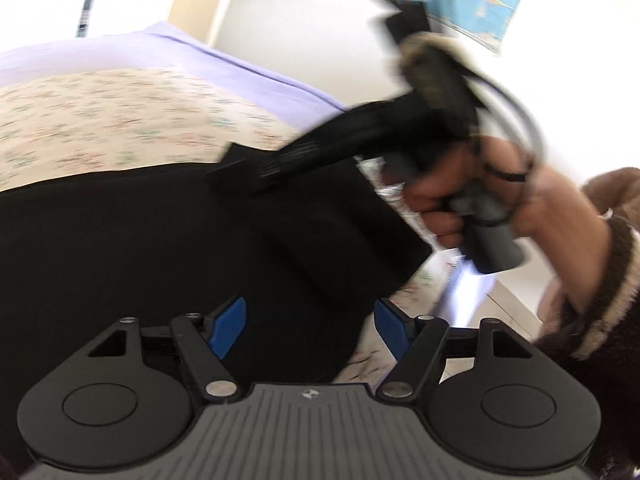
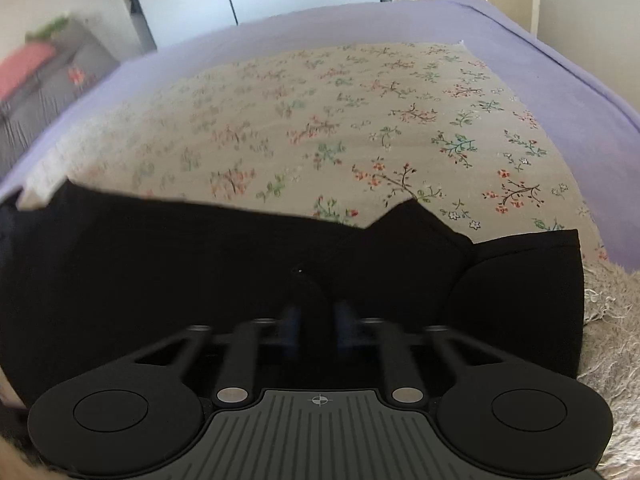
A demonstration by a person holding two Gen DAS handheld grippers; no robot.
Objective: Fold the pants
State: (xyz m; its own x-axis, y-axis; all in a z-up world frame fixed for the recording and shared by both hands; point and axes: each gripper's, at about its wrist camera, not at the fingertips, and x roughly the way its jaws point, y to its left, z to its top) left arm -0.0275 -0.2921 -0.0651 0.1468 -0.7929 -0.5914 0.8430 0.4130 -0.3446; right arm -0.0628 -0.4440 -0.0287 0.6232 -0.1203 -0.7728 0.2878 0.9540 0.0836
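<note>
Left wrist view: left gripper (image 1: 310, 326) fingers spread wide above black pants (image 1: 140, 248); at 2 o'clock, right gripper (image 2: 314, 330) fingers clamped on pants fabric.

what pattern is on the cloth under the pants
Small red and green floral sprigs on beige cloth, under the black pants; clearest in the right wrist view.

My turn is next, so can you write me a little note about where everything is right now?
Left hand-held gripper: wide open, nothing between its blue pads, over the near edge of the pants.
Right hand-held gripper: pinched shut on a ridge of the black pants.
Pants: spread on the flowery cloth over the purple sheet; one small flap sticks up at the far edge.
Done: how many folds, cannot tell.
Left: fold over the pinched part, then flatten.
</note>
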